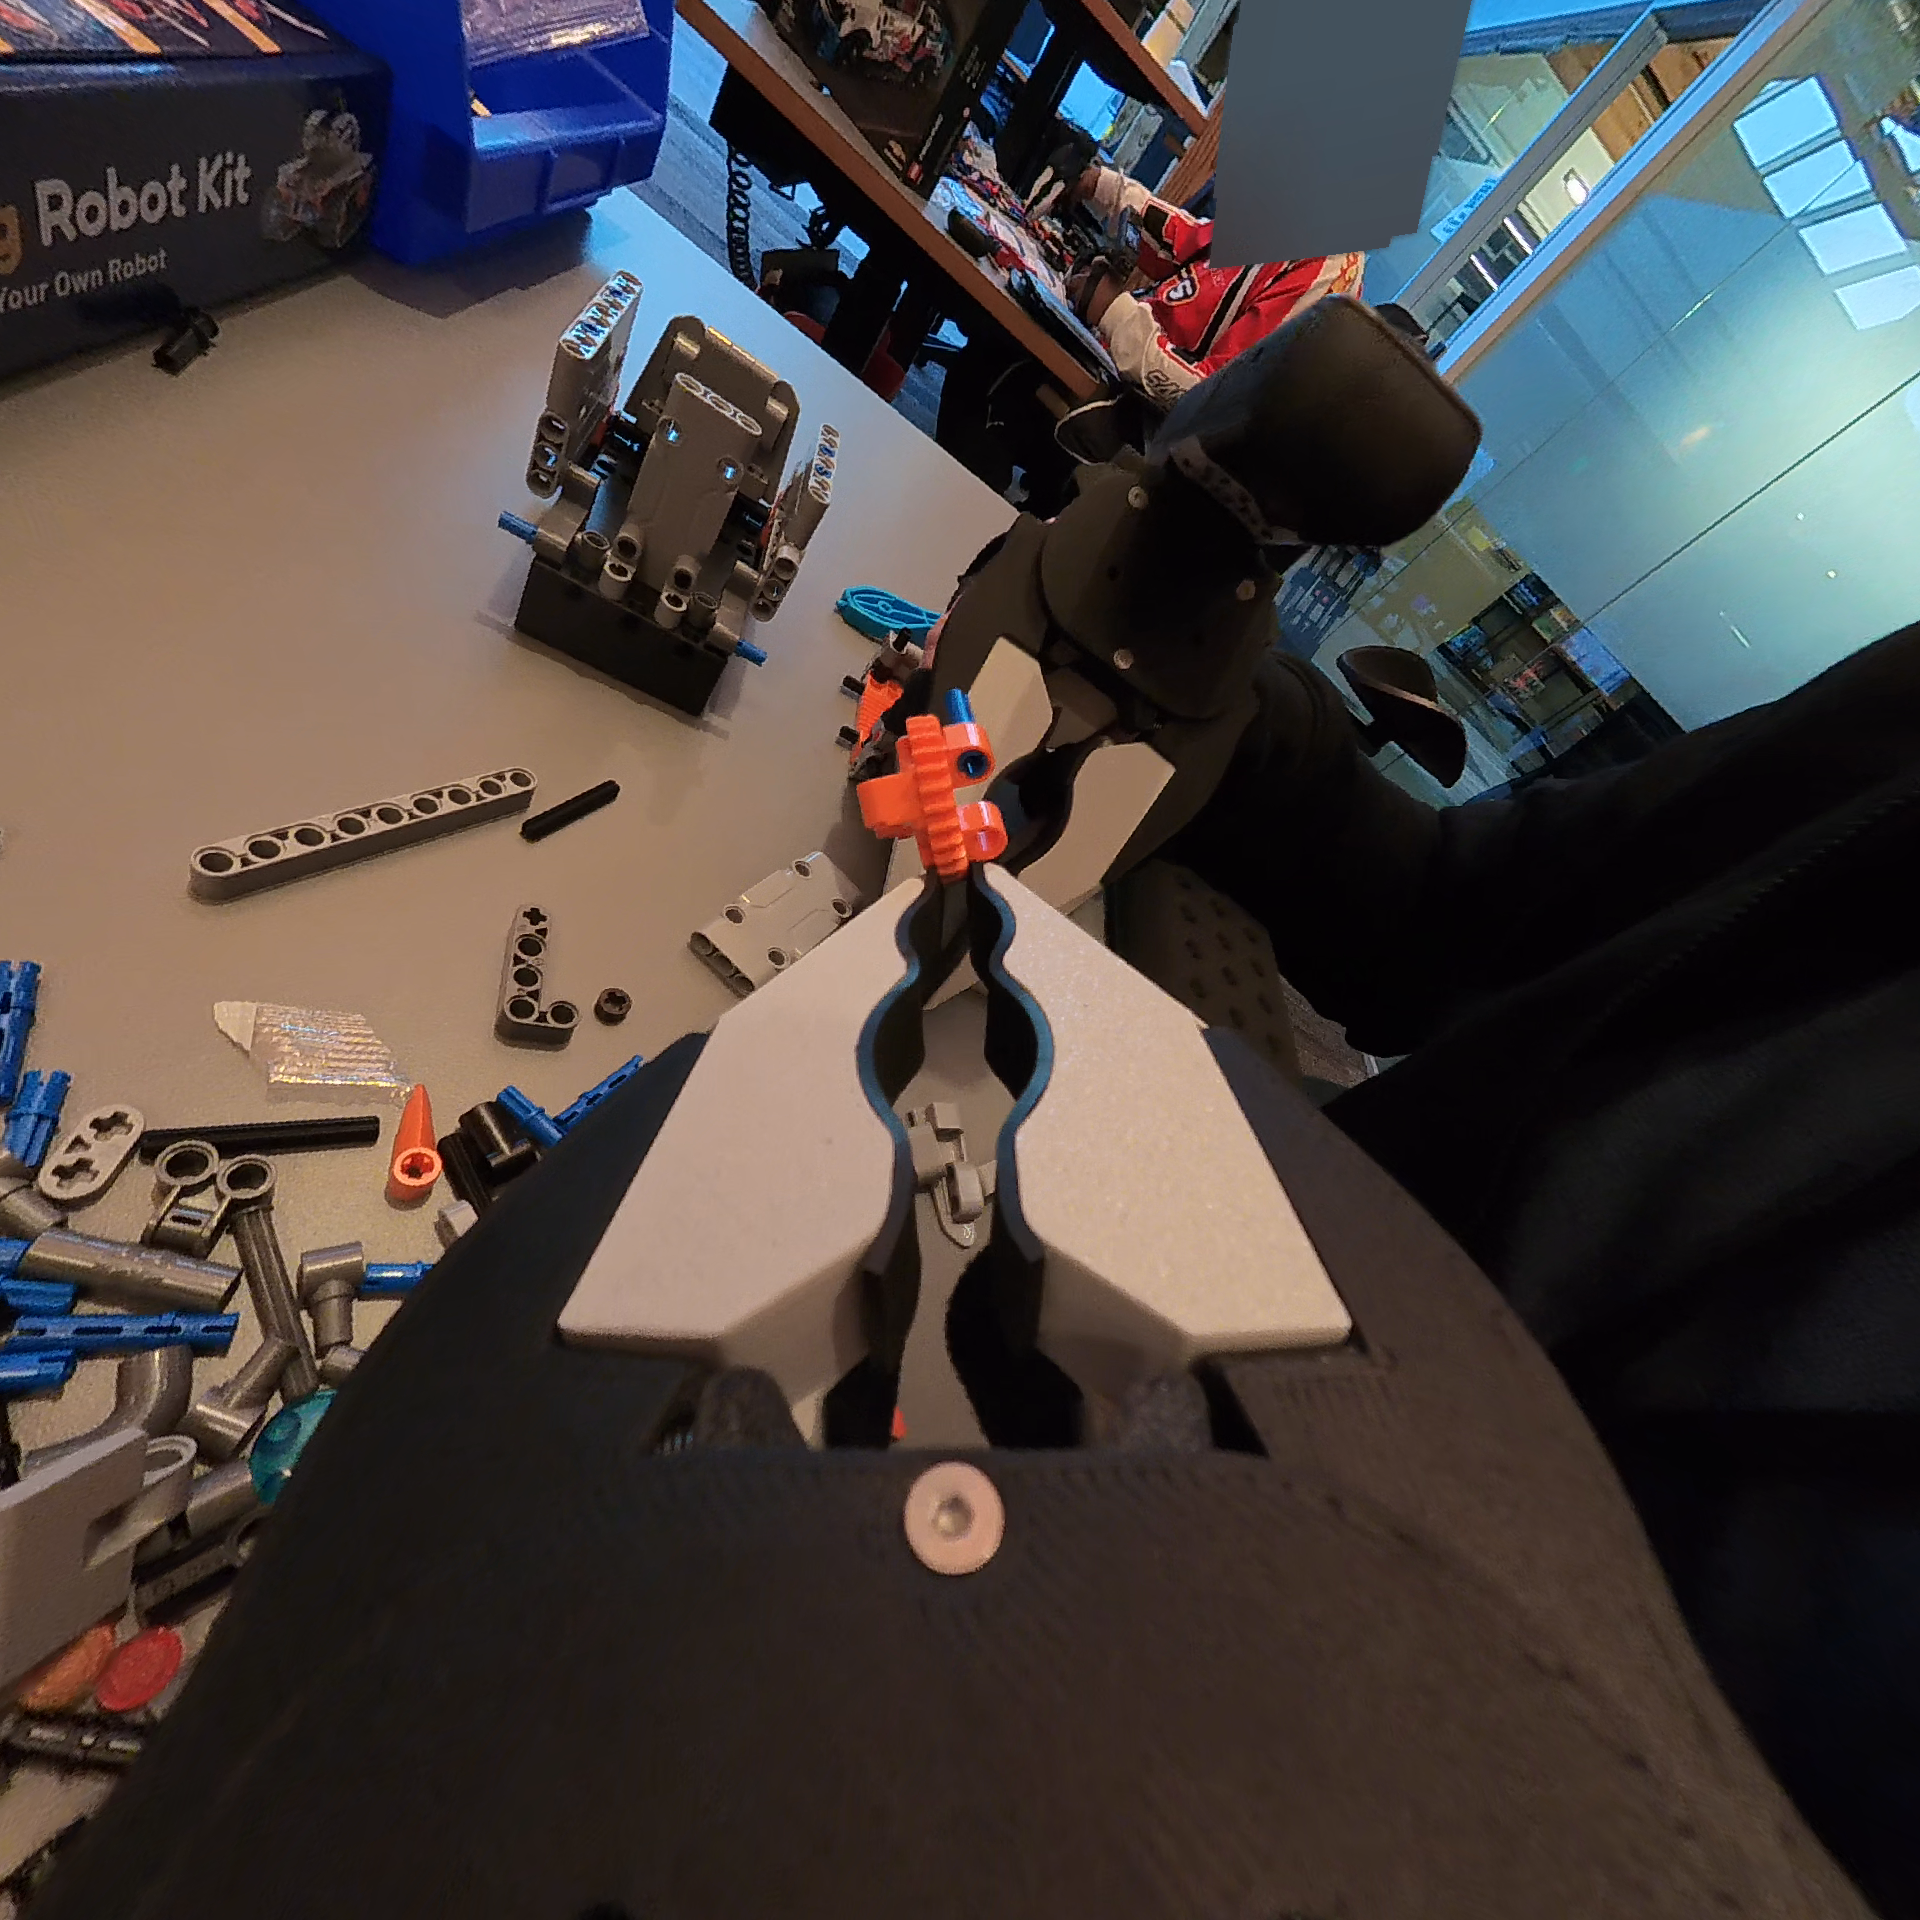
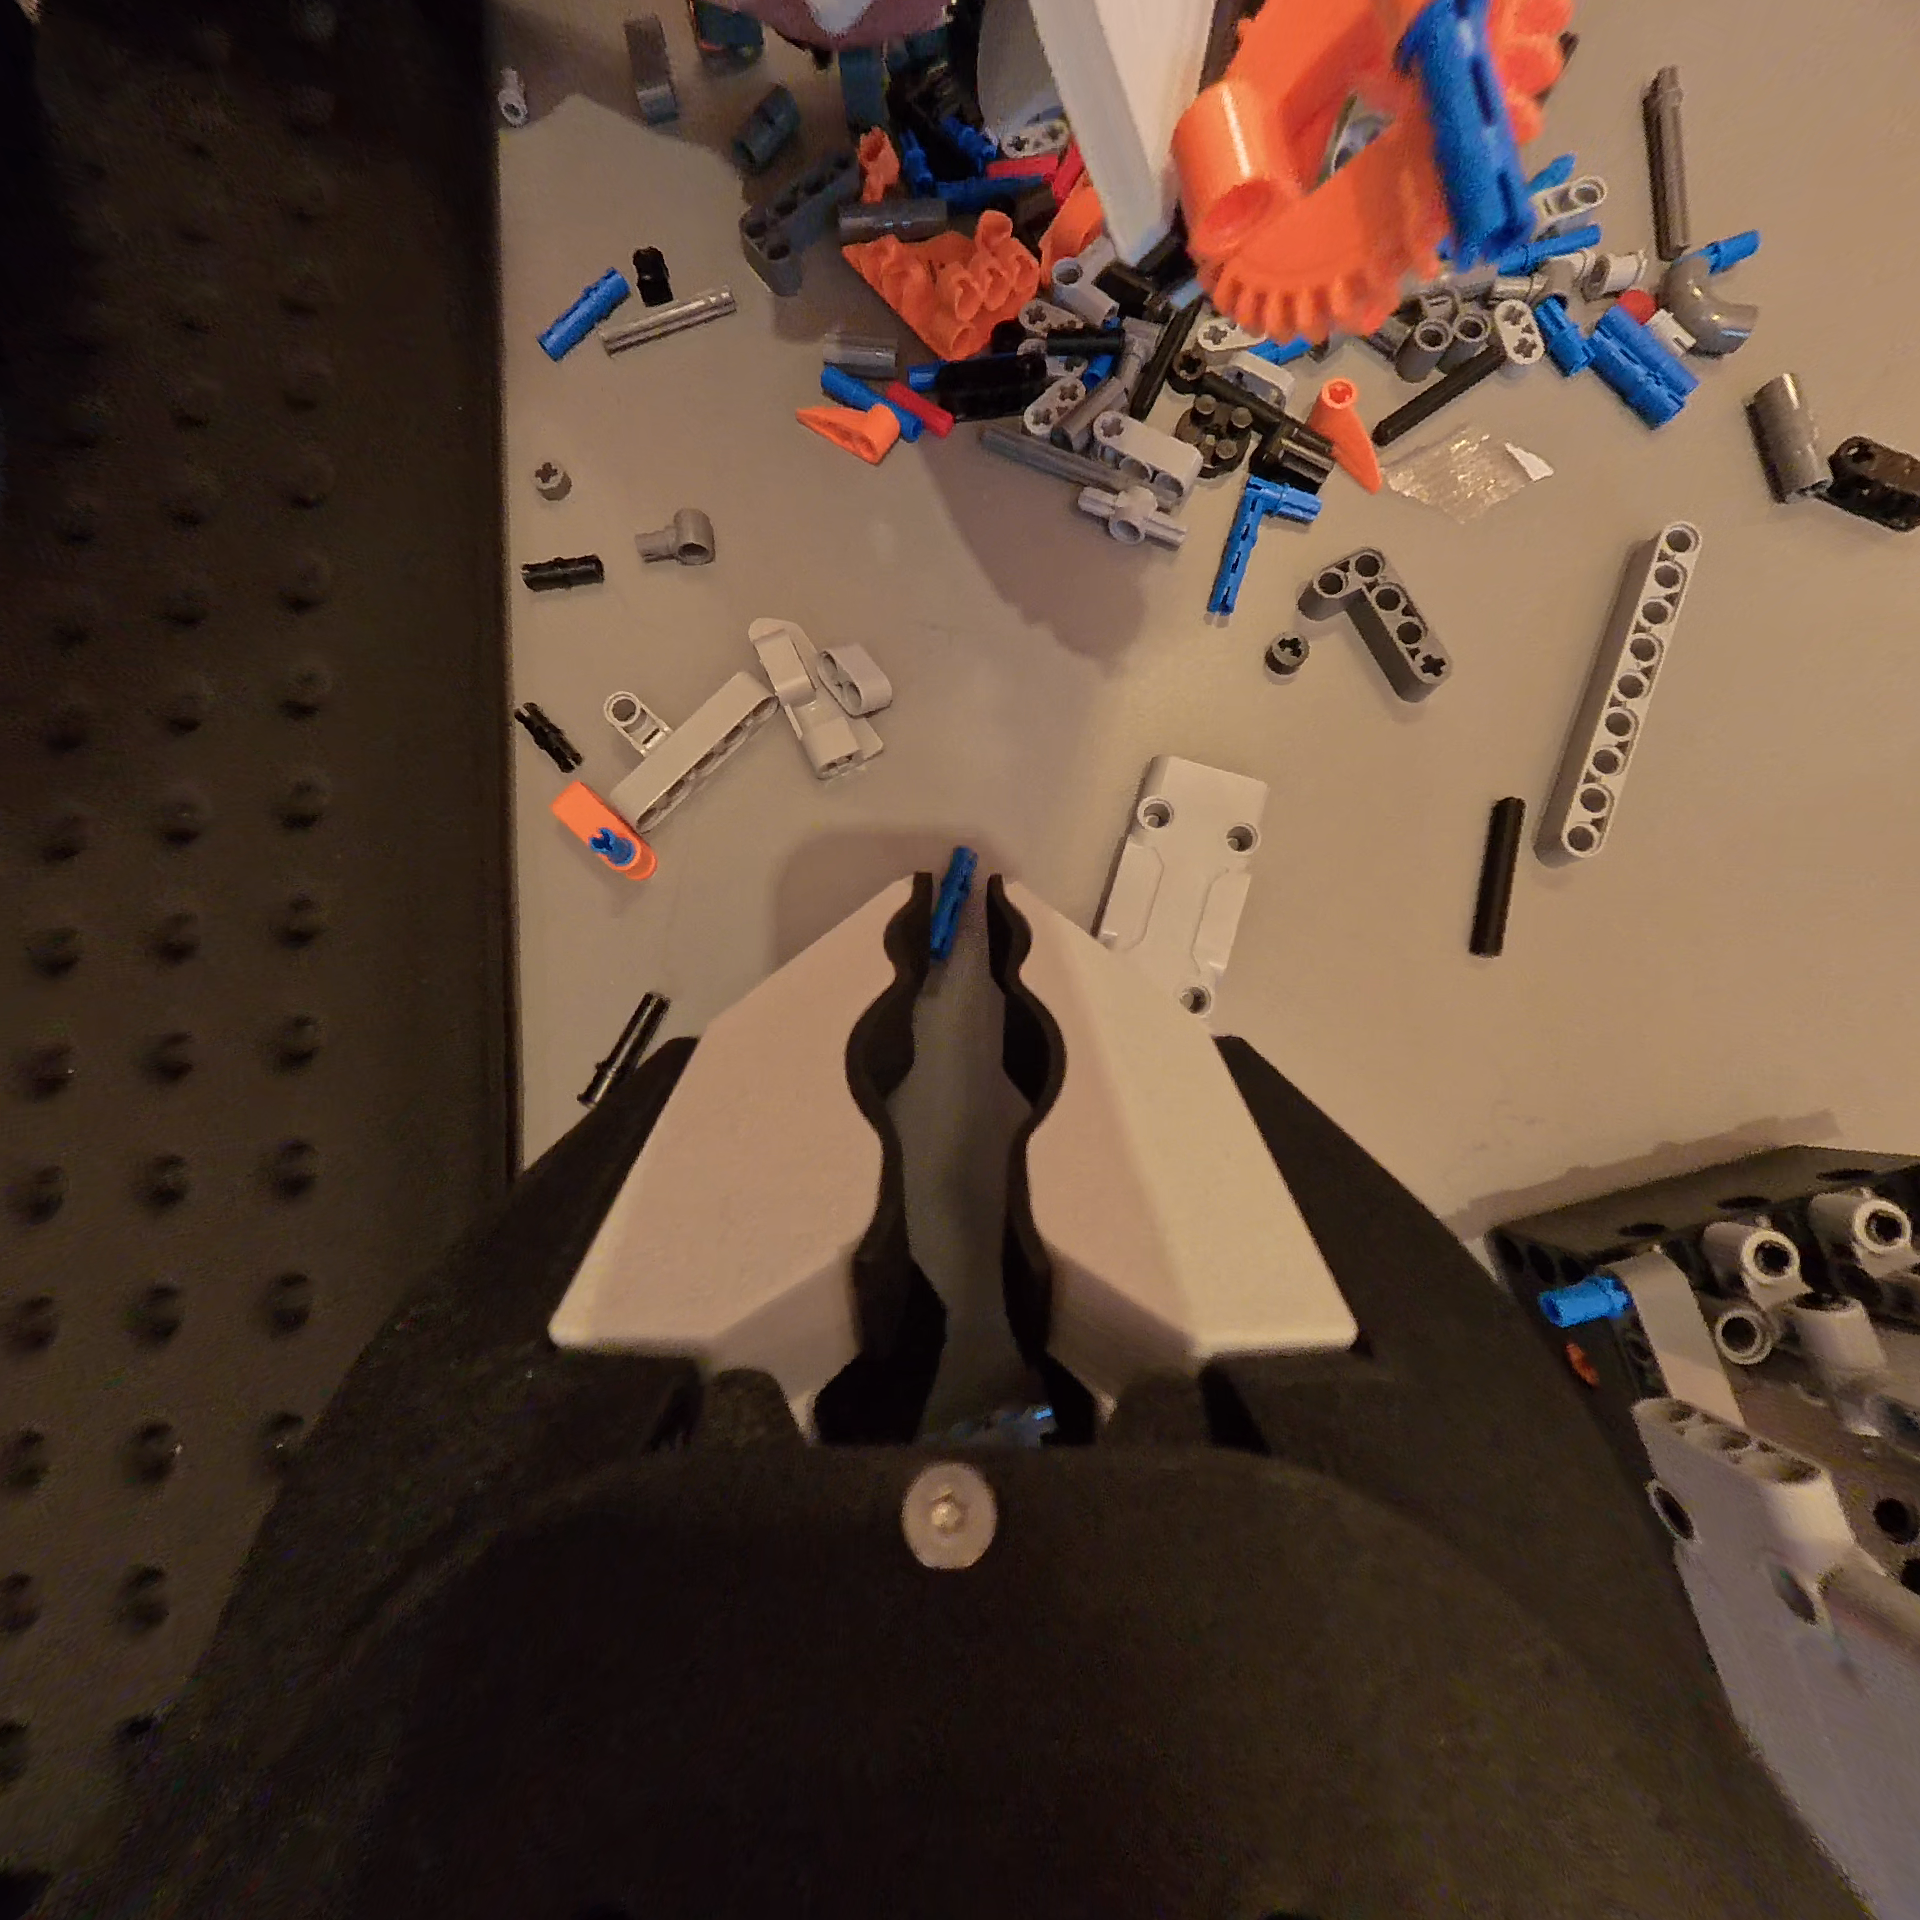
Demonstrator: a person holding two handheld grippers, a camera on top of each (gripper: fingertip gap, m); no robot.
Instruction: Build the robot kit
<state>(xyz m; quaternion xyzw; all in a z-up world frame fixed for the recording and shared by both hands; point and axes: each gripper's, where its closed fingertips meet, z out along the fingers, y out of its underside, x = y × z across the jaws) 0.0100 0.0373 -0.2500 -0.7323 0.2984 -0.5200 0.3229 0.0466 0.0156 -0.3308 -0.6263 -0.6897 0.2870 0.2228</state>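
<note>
My left gripper [image 1: 951,883] is shut on an orange gear piece [image 1: 930,795] with a blue pin in it, held above the grey table [image 1: 312,644]. The same piece shows large and blurred at the top of the right wrist view [image 2: 1340,177], beside a white finger [image 2: 1101,114] of the left gripper. My right gripper [image 2: 956,883] is shut on a small blue pin [image 2: 952,899], tips pointing down at the table [image 2: 987,644]. In the left wrist view its white fingers [image 1: 1122,800] sit just behind the orange piece.
A grey assembled model [image 1: 665,520] [image 2: 1766,1351] stands on the table. Nearby lie a long grey beam [image 1: 364,826] [image 2: 1621,696], an L beam [image 1: 535,977], a grey panel [image 2: 1184,862] and a pile of loose parts [image 2: 1143,343]. A blue bin [image 1: 520,104] and a dark box [image 1: 156,187] stand at the back. The grippers' ends are close to 9 cm from one another.
</note>
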